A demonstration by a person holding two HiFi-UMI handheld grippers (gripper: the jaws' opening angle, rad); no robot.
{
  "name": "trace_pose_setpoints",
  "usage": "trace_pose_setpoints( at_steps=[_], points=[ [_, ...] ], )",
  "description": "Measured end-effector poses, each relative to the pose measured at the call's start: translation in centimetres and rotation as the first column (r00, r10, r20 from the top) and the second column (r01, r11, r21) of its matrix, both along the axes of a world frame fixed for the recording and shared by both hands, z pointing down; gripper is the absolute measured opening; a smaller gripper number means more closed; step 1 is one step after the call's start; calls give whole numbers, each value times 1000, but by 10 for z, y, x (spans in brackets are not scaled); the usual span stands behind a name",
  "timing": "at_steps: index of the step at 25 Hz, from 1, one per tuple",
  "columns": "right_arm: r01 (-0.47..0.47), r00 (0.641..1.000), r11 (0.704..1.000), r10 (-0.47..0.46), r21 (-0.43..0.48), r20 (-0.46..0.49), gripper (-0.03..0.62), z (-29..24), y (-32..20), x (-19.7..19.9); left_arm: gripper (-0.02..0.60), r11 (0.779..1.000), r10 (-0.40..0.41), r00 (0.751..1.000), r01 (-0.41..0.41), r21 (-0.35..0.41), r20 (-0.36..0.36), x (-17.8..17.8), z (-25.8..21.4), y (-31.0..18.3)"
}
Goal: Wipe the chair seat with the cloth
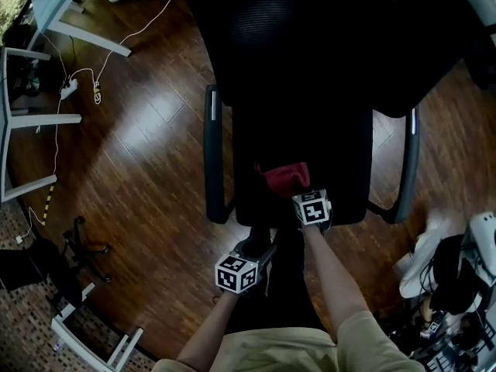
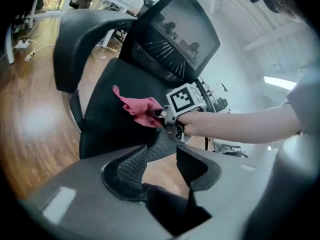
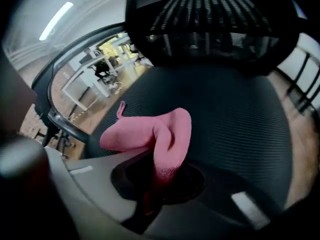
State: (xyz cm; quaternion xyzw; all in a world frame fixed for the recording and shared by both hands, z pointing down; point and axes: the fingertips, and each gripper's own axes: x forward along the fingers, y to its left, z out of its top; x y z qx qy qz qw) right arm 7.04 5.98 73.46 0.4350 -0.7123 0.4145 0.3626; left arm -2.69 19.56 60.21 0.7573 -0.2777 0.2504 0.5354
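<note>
Spreading under everything is a brown wooden floor (image 1: 139,153), with white desk legs (image 1: 85,39) and a loose white cable (image 1: 58,130) off at the left. A black mesh office chair (image 1: 310,37) stands in the middle, its backrest away from the person. Its chair seat (image 1: 310,142) lies between two curved armrests (image 1: 213,153). The person's bare forearms reach towards the seat's front edge.

The right gripper (image 1: 301,191) is over the front part of the seat, jaws closed tight on a pink cloth (image 3: 150,134). The cloth bunches up out of the jaws and folds forward over the mesh near the front edge, left of the seat's middle. A small loop tag (image 3: 120,108) sticks up at its far end. How firmly it presses on the seat cannot be told.

The left gripper (image 2: 160,165) hangs lower, just in front of the seat's front edge. Its jaws stand apart with nothing between them.
</note>
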Motion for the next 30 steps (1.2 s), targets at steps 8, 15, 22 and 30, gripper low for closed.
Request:
trace_pose_setpoints(
  at_steps=[8,15,22,30],
  points=[
    [-345,790,939,288,-5,-541,14,-7,52,240,175,995,90,994,-86,55,-61,48,-2,20],
    [41,965,999,-31,-33,259,14,-41,11,-33,175,999,45,998,-46,-27,-33,39,23,33],
    [301,904,953,-280,-18,322,15,-18,21,-183,175,1000,-15,1000,15,3,1,-7,11,21],
    [93,993,996,-93,0,-73,15,-5,28,62,173,999,-27,999,27,-29,-24,4,26,34]
  ],
)
